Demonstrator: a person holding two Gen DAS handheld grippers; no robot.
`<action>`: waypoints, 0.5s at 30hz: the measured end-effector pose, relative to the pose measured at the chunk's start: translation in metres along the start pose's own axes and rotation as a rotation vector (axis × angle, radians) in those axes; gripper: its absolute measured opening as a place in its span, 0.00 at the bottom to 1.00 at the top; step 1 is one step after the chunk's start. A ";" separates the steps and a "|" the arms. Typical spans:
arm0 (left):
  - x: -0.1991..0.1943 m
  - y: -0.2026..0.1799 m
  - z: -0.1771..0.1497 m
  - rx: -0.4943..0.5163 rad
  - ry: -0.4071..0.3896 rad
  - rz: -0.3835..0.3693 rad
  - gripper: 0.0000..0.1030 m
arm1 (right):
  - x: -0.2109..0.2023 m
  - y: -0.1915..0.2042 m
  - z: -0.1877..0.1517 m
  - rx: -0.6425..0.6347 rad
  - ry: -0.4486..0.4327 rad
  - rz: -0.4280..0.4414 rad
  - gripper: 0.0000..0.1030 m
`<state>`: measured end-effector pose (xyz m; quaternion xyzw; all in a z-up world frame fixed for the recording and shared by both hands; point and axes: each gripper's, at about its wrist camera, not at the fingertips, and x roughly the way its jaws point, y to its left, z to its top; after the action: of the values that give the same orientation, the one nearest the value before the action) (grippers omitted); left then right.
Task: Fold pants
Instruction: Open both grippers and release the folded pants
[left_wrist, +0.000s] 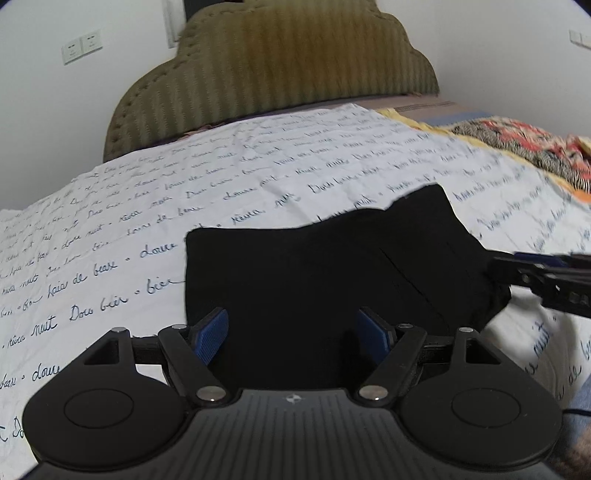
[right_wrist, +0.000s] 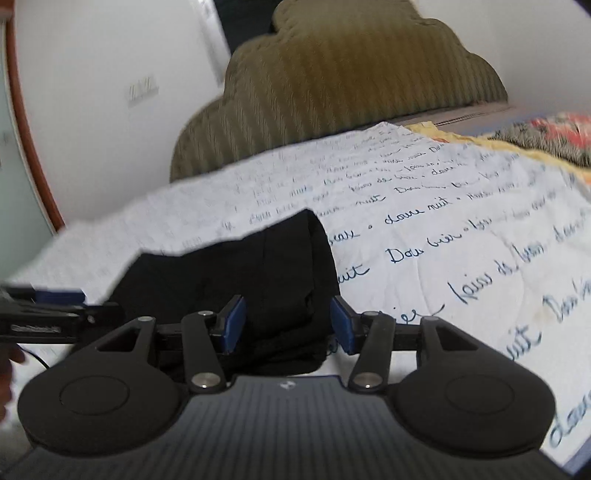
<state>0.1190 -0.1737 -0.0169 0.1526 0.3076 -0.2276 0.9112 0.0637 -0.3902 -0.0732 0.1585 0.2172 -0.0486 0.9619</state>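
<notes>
Black pants (left_wrist: 332, 273) lie as a compact folded bundle on the script-printed quilt (left_wrist: 110, 229), at 12 o'clock from both tools; left gripper (left_wrist: 291, 334) hovers over its near edge, jaws wide, holding nothing; right gripper (right_wrist: 286, 325) straddles the bundle's right end, jaws part-open, no grip visible.

place: likely home bedroom | cues: bed, padded headboard (left_wrist: 273, 70), script-printed quilt (left_wrist: 147, 206), wall sockets (left_wrist: 82, 46)

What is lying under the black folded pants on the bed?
The black folded pants lie on a white quilted bedspread with blue handwriting print. The part of the bedspread directly beneath them is covered and cannot be seen.
</notes>
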 end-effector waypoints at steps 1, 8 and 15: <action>0.002 -0.001 -0.001 0.004 0.006 0.001 0.74 | 0.004 0.003 0.001 -0.019 0.011 0.003 0.24; 0.002 0.000 0.003 -0.016 0.000 -0.027 0.74 | -0.006 0.022 0.005 -0.238 0.002 -0.108 0.05; 0.019 -0.025 -0.010 0.118 0.016 -0.041 0.91 | 0.004 0.024 -0.006 -0.359 0.091 -0.207 0.00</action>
<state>0.1148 -0.1974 -0.0400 0.2013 0.3040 -0.2628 0.8933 0.0685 -0.3660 -0.0728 -0.0366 0.2805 -0.1003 0.9539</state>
